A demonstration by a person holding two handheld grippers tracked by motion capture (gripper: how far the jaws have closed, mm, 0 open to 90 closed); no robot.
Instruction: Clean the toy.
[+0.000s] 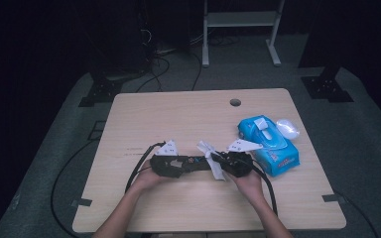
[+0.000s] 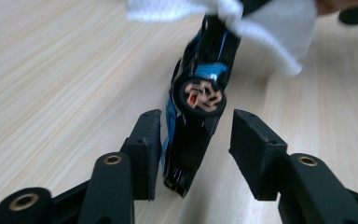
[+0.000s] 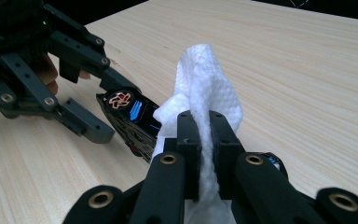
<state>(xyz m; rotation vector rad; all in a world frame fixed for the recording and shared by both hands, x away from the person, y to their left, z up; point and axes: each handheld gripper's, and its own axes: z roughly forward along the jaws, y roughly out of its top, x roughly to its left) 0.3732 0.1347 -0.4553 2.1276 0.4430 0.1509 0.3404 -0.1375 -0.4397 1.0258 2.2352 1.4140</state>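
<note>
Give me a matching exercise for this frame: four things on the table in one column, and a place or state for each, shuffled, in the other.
Things:
1. white wipe
2. toy car
3. blue wipes pack
4. left gripper

States:
A. lies on its side between open fingers
B. pinched in the right gripper
C. rests on the table's right part
D. fingers apart, not pressing on anything

Pairs: 1-B, 2-A, 3-C, 4-D
</note>
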